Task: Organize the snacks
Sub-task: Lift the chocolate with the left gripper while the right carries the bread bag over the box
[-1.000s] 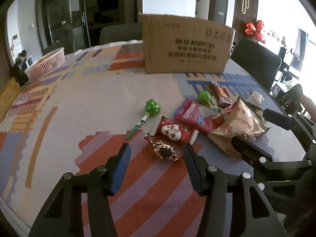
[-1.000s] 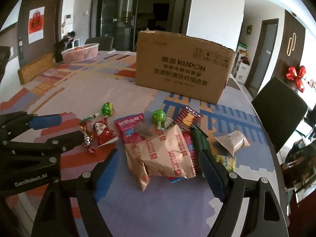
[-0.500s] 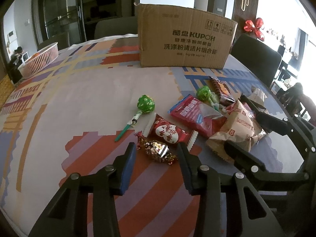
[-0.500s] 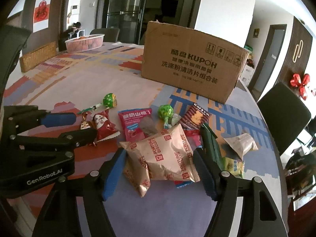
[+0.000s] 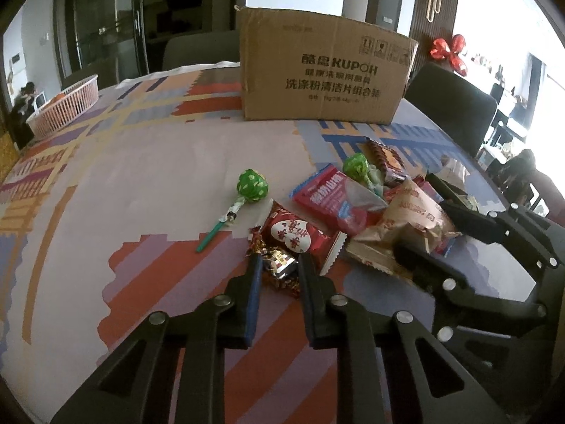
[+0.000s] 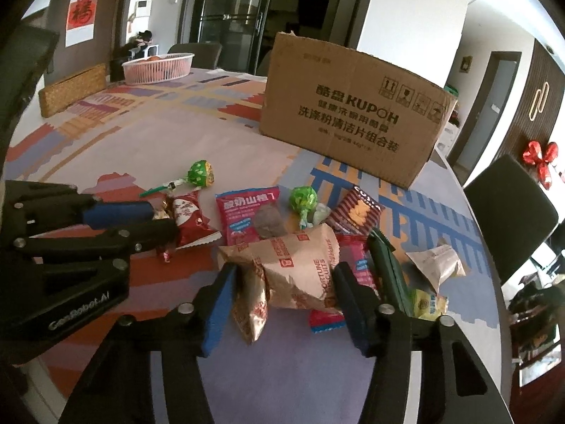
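Snacks lie scattered on a patterned tablecloth in front of a cardboard box [image 5: 325, 70]. My left gripper [image 5: 277, 268] is shut on a foil-wrapped candy [image 5: 279, 265] resting on the cloth, beside a red heart packet [image 5: 296, 236]. My right gripper [image 6: 286, 275] is partly closed around a tan fortune-cookie bag [image 6: 296, 265], its blue pads touching the bag's sides. A green lollipop [image 5: 250, 187] lies left of the pile, a second lollipop [image 6: 303, 199] and a red sachet [image 6: 247, 212] further back. The box also shows in the right wrist view [image 6: 353, 109].
A pink basket [image 5: 67, 106] stands at the table's far left edge. A dark COSTA packet [image 6: 356, 212], a white wrapper [image 6: 438, 261] and a yellow packet [image 6: 427, 304] lie right of the bag. Dark chairs [image 6: 508, 219] stand past the table's right edge.
My left gripper moved forward and closed on the foil candy. My right gripper moved forward and narrowed around the fortune-cookie bag.
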Motion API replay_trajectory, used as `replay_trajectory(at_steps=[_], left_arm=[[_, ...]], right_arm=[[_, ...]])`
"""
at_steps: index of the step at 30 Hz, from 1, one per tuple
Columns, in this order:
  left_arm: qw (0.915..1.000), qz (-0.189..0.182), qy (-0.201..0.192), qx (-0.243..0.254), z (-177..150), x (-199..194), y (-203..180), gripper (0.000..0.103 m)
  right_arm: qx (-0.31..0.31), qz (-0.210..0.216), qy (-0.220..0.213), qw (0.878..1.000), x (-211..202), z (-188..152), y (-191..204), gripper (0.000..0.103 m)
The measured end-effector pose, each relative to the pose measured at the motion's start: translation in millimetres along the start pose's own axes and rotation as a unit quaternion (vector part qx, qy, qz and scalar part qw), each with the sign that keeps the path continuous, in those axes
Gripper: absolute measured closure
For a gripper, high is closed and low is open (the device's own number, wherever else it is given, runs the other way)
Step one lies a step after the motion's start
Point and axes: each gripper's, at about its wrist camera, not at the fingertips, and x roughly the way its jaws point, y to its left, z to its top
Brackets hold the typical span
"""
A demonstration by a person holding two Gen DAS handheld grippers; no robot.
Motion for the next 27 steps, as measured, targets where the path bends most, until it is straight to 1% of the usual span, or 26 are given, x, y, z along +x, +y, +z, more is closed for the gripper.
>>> replay_trajectory(at_steps=[1, 3, 7, 10, 15, 19, 27], left_arm=[[1.0, -0.002, -0.001, 0.0, -0.1, -0.9, -0.3, 0.082], [1.0, -0.003, -0.004, 0.003, -1.0, -3.2, -1.6, 0.082], [0.9999, -0.009, -0.011, -0.004, -1.0, -10.6, -1.7, 0.082], [0.9997, -0.01, -0.023, -0.003, 1.3, -20.4, -2.7, 0.082], [0.9991, -0.012, -0.039, -0.002, 9.6, -35.7, -5.0, 0.082], [0.9981, -0.008, -0.06, 0.002, 19.3, -49.2, -6.5, 0.082], [0.9935, -0.002, -0.112, 0.022, 52.2, -74.4, -12.5, 0.082]], right_arm=[[0.002, 0.004, -0.003, 1.0, -1.5, -0.1, -1.1, 0.057], [0.009, 0.01, -0.006, 1.0, -4.4, -0.5, -2.9, 0.06], [0.022, 0.023, -0.01, 0.999, -9.0, -1.0, -6.2, 0.064], [0.035, 0.03, -0.018, 0.999, -15.7, -0.7, -8.7, 0.064], [0.042, 0.025, -0.039, 0.998, -30.9, 2.7, -11.2, 0.064], [0.045, 0.021, -0.055, 0.997, -42.1, 9.2, -15.0, 0.064], [0.052, 0.005, -0.098, 0.994, -62.1, 31.1, -28.5, 0.064]])
